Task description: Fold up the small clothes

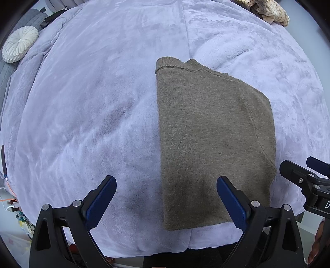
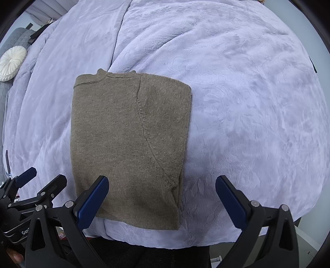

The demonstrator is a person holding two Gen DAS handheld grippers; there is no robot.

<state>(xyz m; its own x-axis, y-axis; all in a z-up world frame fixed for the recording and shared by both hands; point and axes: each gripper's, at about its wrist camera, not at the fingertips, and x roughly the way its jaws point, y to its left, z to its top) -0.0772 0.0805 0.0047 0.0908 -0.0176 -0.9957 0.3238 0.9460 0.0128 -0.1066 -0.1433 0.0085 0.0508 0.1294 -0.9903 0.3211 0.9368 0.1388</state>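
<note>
- A brown knit sweater (image 1: 214,144) (image 2: 127,144) lies folded into a tall rectangle on the lilac plush blanket (image 1: 82,103) (image 2: 247,103), collar at the far end, hem at the near edge of the bed.
- The left gripper (image 1: 166,183) (image 2: 43,175) hangs over the sweater's near left corner, jaws spread wide, holding nothing.
- The right gripper (image 2: 162,183) (image 1: 305,165) straddles the near right edge, likewise released and empty.
- A round white cushion (image 1: 19,44) (image 2: 12,62) sits far left; a cream knitted item (image 1: 266,10) lies at the far right.

1 sweater (image 2: 127,148), 1 blanket (image 2: 247,103), 1 cushion (image 1: 19,44), 2 grippers (image 1: 166,198) (image 2: 162,198).
</note>
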